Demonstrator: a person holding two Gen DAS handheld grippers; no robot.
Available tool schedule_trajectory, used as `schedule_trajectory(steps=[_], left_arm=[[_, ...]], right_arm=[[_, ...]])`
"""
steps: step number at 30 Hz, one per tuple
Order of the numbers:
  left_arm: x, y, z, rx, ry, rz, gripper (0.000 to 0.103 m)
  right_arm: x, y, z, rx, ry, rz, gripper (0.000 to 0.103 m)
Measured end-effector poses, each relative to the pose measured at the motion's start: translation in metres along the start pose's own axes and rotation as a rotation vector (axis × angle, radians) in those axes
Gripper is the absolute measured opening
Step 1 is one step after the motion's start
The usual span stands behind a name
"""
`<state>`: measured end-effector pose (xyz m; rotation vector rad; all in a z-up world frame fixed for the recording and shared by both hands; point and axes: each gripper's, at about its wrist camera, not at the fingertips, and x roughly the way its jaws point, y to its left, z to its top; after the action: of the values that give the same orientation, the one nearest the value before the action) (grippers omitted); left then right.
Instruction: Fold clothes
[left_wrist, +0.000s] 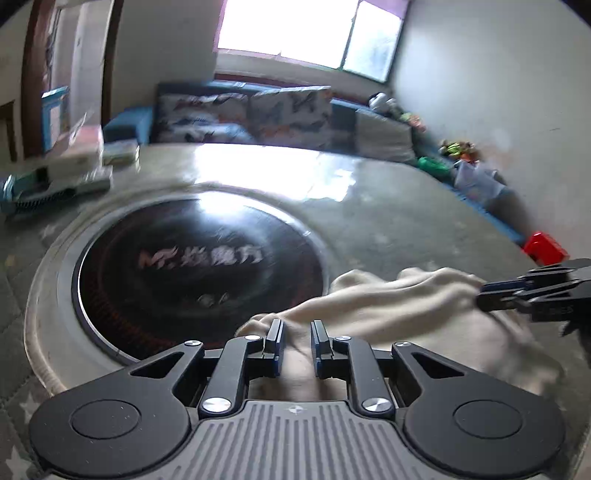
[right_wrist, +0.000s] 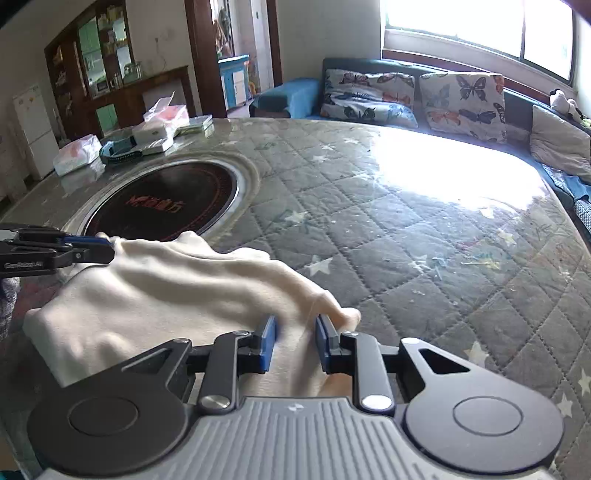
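A cream garment (right_wrist: 177, 295) lies bunched on the quilted table cover, partly over the rim of a black round cooktop; it also shows in the left wrist view (left_wrist: 399, 306). My left gripper (left_wrist: 297, 343) has its jaws a small gap apart with the garment's edge between them. It appears in the right wrist view (right_wrist: 107, 247), gripping the far left corner. My right gripper (right_wrist: 295, 341) likewise has cloth between its slightly parted jaws at the near right corner, and shows in the left wrist view (left_wrist: 487, 293) closed on the cloth.
The black round cooktop (right_wrist: 166, 199) is set in the table (right_wrist: 406, 221). Tissue packs, boxes and a blue brush (right_wrist: 122, 147) sit at the far left. A sofa with butterfly cushions (right_wrist: 417, 99) runs behind the table. A red block (left_wrist: 545, 247) lies at the right.
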<state>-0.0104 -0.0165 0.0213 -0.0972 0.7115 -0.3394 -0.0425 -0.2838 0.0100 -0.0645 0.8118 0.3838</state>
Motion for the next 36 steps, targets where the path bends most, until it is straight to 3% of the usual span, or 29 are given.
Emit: schedule_trajectory(steps=[6,12,16,22,30,34,36], left_arm=[[0.010,-0.010,-0.006,0.026,-0.003,0.017,0.017],[0.008,-0.012,-0.005,0.044,-0.003,0.034,0.017],[-0.003,-0.018,-0.006,0.078,-0.023,0.037,0.018],[-0.025,-0.043,-0.018,0.160,-0.051,-0.019,0.018],[-0.040,-0.076,-0.043,0.276,-0.040,-0.095,0.018],[-0.040,-0.109,-0.050,0.360,-0.036,-0.184,0.019],[-0.038,-0.125,-0.054,0.398,-0.036,-0.225,0.027]], right_arm=[[-0.004,0.006,0.014,-0.017,-0.063,0.029,0.022],[0.029,0.017,0.024,-0.050,-0.020,0.043,0.022],[0.014,0.013,0.024,-0.032,-0.032,0.052,0.022],[-0.036,0.019,0.002,-0.097,-0.030,0.065,0.021],[-0.065,0.030,-0.057,-0.136,0.073,0.066,0.018],[-0.075,0.026,-0.059,-0.097,0.031,0.062,0.018],[-0.077,0.018,-0.053,-0.062,-0.001,0.066,0.018]])
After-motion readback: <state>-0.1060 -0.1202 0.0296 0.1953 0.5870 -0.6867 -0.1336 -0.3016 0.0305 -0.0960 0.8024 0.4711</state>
